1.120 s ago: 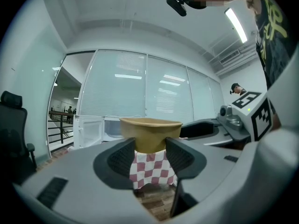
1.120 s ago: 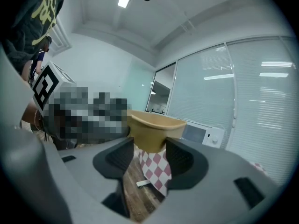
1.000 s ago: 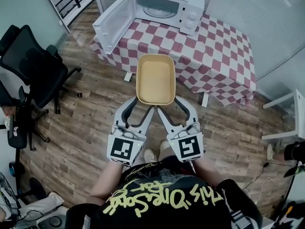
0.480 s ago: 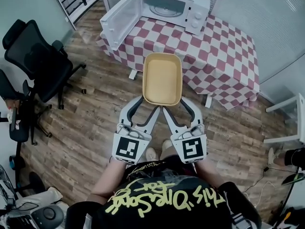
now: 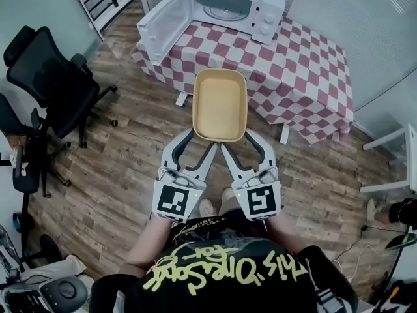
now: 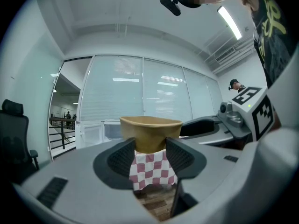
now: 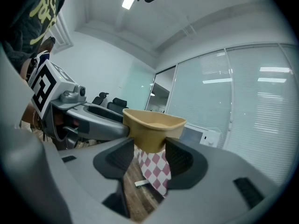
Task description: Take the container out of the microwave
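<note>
Task ~done: container [image 5: 220, 104] is out of microwave [image 5: 228, 5], held in air above floor [image 5: 124, 175], just off desk [image 5: 306, 70] near edge. L tongs [image 5: 199, 142] & R tongs [image 5: 238, 142] each clamp its near end. Microwave door [image 5: 163, 25] open, cavity empty exc. turntable. Prob. left: set it down.
</note>
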Motion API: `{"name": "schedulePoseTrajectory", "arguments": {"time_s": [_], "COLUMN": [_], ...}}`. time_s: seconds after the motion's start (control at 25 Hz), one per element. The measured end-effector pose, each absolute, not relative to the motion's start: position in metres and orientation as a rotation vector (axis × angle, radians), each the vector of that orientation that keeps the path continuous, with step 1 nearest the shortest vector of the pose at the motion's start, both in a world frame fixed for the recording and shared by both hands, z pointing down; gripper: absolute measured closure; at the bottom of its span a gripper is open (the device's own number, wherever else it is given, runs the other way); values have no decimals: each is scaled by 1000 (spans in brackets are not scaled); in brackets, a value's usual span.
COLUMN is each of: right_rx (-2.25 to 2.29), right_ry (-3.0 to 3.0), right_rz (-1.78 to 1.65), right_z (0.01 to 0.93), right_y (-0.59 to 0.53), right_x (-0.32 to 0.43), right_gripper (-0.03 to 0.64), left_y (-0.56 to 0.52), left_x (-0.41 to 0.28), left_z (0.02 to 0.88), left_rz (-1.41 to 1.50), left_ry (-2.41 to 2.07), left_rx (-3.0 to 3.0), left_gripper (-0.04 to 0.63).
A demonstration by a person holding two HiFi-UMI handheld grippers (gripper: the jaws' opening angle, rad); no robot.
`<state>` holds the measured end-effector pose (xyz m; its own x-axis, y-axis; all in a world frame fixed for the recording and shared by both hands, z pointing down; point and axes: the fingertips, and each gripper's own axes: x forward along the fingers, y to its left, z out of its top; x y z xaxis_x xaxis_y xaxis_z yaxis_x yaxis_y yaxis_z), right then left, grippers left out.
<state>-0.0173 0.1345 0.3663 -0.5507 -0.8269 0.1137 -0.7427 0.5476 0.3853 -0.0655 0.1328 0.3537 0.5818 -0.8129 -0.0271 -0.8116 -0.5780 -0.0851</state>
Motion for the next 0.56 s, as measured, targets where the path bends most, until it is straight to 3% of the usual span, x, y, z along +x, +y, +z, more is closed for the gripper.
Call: {"name": "schedulePoseTrajectory", "arguments": {"time_s": [0.56], "right_rx": [1321], "right_ry": [-2507], "right_rz": [-431], "right_z": [366], "right_y": [145], "right_x": [-21], "right_gripper": [403], "left_y": [143], "left_x": [-70], "left_z": [353], "left_rz": [-21], "left_ry": [1394], "left_rx": [-2711], "left_gripper": [383]}}
